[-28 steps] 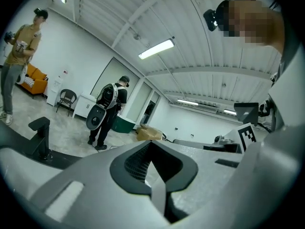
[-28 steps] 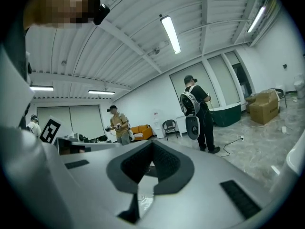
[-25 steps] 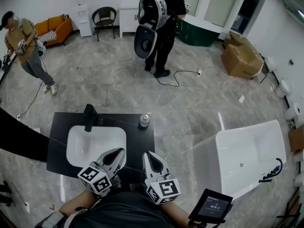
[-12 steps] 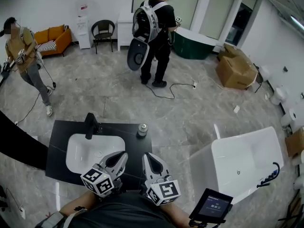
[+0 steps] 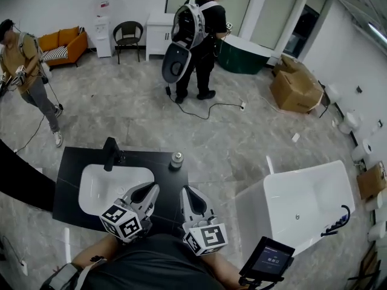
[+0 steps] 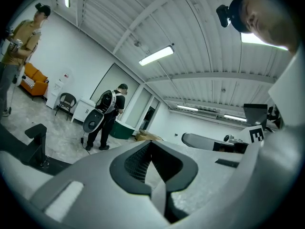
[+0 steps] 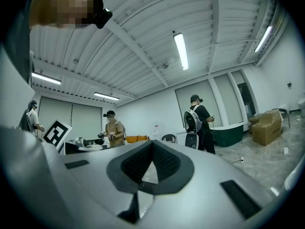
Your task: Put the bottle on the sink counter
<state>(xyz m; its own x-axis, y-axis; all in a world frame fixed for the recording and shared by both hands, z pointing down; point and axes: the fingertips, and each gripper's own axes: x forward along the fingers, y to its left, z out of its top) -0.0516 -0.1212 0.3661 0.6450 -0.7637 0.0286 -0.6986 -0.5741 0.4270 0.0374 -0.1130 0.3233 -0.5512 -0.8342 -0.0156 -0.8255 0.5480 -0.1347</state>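
Head view has the bottle (image 5: 176, 159) standing upright on the black bench (image 5: 72, 162), at the far edge close to the far right corner, just right of the white basin (image 5: 100, 189) set into the top. A black faucet (image 5: 110, 152) rises at the basin's far edge, well left of the bottle; the bowl itself is bare white.

At the near edge, the left hand-held gripper (image 5: 152, 190) reaches over the basin's near right rim. The right hand-held gripper (image 5: 188, 192) is over the black top beside it. Both are well apart from the bottle, each with its jaws pressed together on nothing.

Right of the bench stands a white bathtub (image 5: 308, 192) with a black hose (image 5: 337, 219) lying in its right end.

Only this view shows the bottle. Left gripper view catches the faucet low at its left and a person with a backpack (image 6: 107, 116) beyond. Right gripper view shows that person and another in an ochre shirt (image 7: 113, 128) beside an orange sofa (image 7: 136, 139).
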